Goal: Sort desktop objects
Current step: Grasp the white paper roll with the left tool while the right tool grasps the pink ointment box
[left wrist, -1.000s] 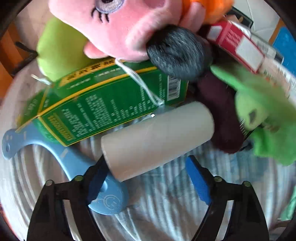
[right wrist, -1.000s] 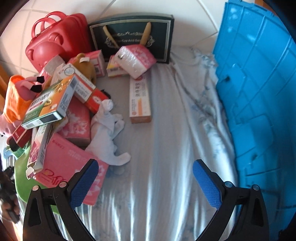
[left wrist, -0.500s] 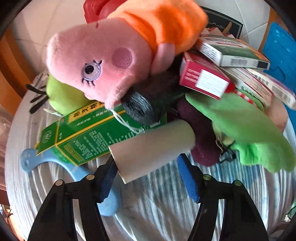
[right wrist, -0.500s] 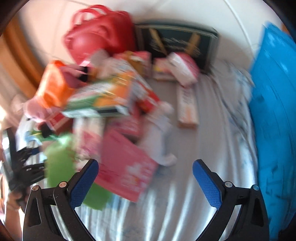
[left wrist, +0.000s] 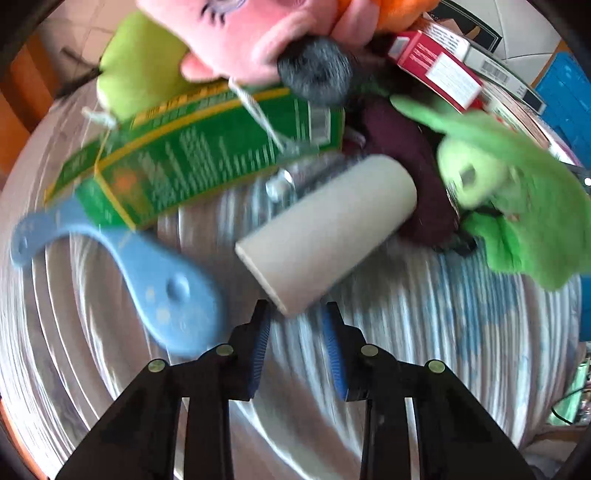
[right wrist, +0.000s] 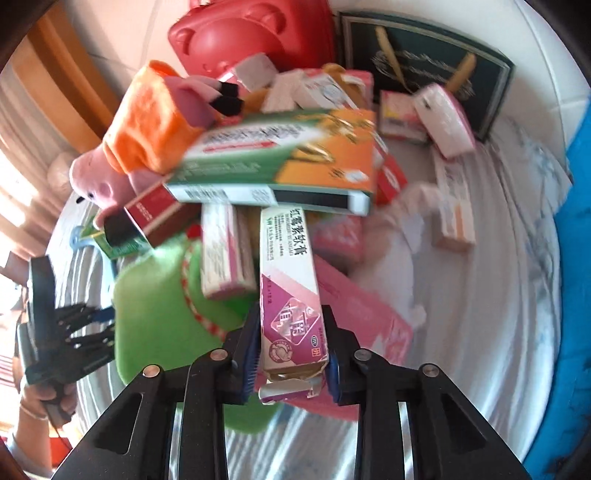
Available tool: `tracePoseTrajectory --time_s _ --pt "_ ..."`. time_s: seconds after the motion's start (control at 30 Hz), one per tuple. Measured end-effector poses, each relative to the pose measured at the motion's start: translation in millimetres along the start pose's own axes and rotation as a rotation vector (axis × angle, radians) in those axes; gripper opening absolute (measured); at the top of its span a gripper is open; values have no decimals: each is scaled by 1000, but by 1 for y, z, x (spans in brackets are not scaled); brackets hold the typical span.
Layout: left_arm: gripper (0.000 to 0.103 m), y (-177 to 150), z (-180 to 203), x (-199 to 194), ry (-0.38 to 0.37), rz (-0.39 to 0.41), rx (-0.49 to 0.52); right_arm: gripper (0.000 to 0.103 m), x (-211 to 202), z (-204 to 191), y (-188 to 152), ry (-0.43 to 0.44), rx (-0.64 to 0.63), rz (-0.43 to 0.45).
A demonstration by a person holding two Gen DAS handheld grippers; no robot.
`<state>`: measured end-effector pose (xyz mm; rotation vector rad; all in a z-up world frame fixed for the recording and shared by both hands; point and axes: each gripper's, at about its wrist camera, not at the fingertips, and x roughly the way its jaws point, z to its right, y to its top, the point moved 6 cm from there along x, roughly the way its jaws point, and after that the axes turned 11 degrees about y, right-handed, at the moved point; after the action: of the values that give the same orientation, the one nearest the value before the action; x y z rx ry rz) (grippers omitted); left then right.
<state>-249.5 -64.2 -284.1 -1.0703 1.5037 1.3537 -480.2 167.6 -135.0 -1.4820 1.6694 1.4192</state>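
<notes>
The pink ointment box (right wrist: 291,314) is gripped by the just-closing right gripper (right wrist: 290,354), while nothing is pinched by the left gripper (left wrist: 297,325), its just-narrowed fingers (left wrist: 260,332) short of the lint roller (left wrist: 325,229).

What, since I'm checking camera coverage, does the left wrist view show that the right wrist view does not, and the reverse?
Only the left wrist view: the white roll and the dark purple cloth item behind it.
Only the right wrist view: the red case, the pink flat pack and the pink-and-white box clamped in the right gripper, whose jaws have just been closing onto it.
Both: the pink pig plush, the green plush, the blue crate and the striped cloth.
</notes>
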Motion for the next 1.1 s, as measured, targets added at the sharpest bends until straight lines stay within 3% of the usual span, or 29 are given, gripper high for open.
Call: tracePoseTrajectory --time_s 0.17,0.23,0.3,0.37,0.5,0.6,0.73,0.77,0.87,0.9,0.97,1.07,1.1 --pt "30 -25 -6 -42 48 37 -8 27 -12 21 -37 -26 30 -33" --pt "40 -23 -11 -61 82 76 -10 27 -17 26 -49 -26 42 -30" --pt "73 -15 -10 -74 107 132 4 27 -21 33 -56 -34 60 -17" --pt "81 -3 -7 -79 128 183 16 27 -29 42 -63 -60 88 2" --pt "80 57 -1 -46 125 163 89 26 -42 64 -71 -91 157 29" --pt "79 72 11 -19 158 125 159 26 -48 82 -79 -122 200 38" --pt "65 72 17 -9 173 103 178 29 -41 92 -92 -125 223 4" --pt "63 70 16 -11 181 101 169 33 -40 92 -95 -120 226 -1" --pt "53 58 11 -21 163 83 118 61 -41 90 -95 -64 243 24" --pt "51 53 10 -25 145 79 101 63 -42 89 -94 -64 243 33" --pt "51 38 9 -33 120 71 79 62 -41 90 -91 -90 227 42" --pt "50 17 9 -45 110 62 51 27 -38 91 -88 -178 180 42" --pt "50 10 8 -52 102 60 28 27 -40 89 -87 -175 175 50"
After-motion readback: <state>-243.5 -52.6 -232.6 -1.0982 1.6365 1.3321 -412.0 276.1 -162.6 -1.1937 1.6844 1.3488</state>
